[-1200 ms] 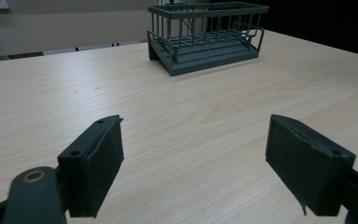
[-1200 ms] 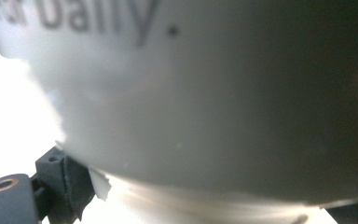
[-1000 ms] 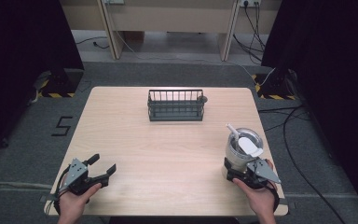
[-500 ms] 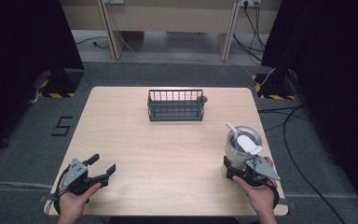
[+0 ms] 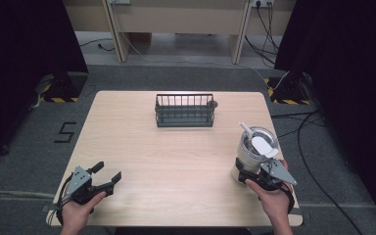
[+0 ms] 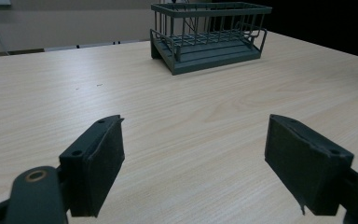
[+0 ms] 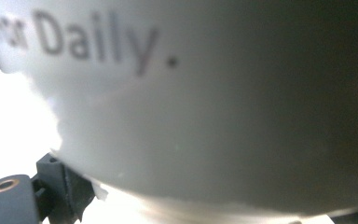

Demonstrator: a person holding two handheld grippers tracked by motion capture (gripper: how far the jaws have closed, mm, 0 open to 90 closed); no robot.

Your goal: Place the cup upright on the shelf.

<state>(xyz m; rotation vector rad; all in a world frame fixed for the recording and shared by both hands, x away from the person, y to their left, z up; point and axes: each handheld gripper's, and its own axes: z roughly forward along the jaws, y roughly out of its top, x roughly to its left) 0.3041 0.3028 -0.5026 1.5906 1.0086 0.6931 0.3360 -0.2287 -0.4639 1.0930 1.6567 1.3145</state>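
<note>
A pale tumbler [image 5: 252,155] with a lid and a white straw [image 5: 245,129] stands near the table's right front edge. My right gripper [image 5: 245,173] is at the tumbler's base, jaws on either side of it and shut on it. In the right gripper view the tumbler wall [image 7: 205,102], printed "Daily.", is pressed close, with one black pad [image 7: 70,186] touching its lower left. My left gripper [image 5: 108,171] rests at the front left, held by a hand. Its jaws [image 6: 193,135] stand wide open with bare table between them.
A dark wire basket [image 5: 184,110] [image 6: 209,35] stands at the middle back of the wooden table [image 5: 176,161]. Dark curtains flank the table, with cables on the floor at the right.
</note>
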